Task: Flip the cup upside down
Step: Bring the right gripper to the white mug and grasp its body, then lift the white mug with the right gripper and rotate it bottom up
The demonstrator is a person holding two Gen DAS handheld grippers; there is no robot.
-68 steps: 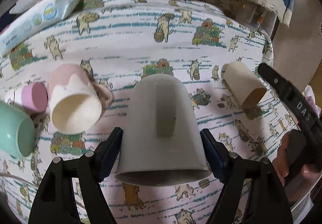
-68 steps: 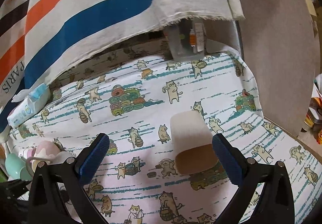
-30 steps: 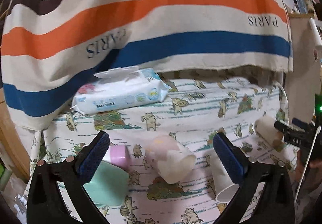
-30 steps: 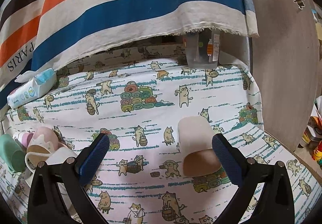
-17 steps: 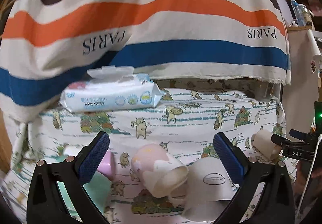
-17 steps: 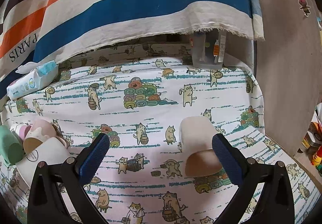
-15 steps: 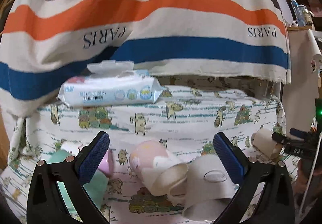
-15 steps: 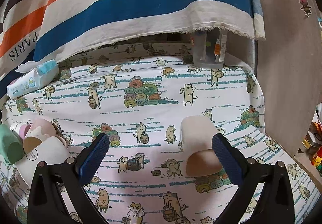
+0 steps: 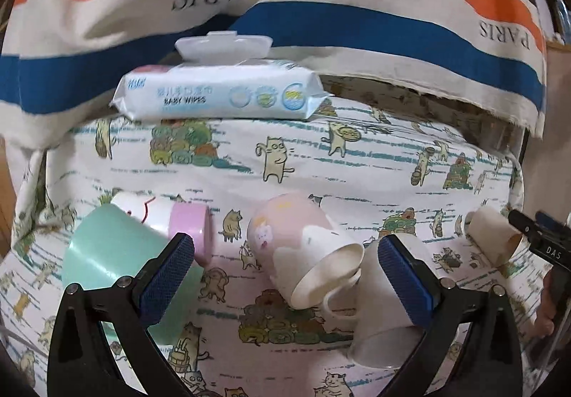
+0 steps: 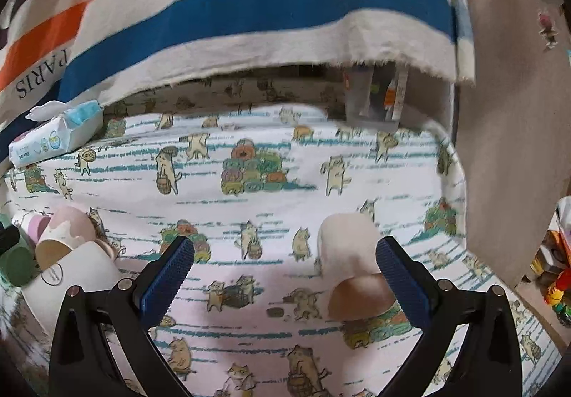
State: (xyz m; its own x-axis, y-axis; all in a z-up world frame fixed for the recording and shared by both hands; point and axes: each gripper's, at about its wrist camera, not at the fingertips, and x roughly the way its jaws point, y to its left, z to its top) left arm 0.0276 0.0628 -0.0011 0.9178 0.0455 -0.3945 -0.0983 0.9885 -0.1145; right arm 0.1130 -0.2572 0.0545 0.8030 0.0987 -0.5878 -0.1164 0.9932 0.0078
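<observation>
Several cups lie on their sides on the cat-print cloth. In the left wrist view a white mug lies at lower right, against a pink-and-cream mug. A mint green cup and a small pink-and-white cup lie to the left. My left gripper is open and empty above them. In the right wrist view a beige cup lies on its side by my right fingers. My right gripper is open and empty. The white mug shows at far left.
A pack of baby wipes lies at the back of the cloth under a striped "PARIS" fabric. A clear container stands at the back right. A brown wall panel borders the right side. The beige cup shows at right.
My left gripper let go of the white mug, which now lies on its side by the pink-and-cream mug. The left gripper drew back and swung left. The right gripper barely moved.
</observation>
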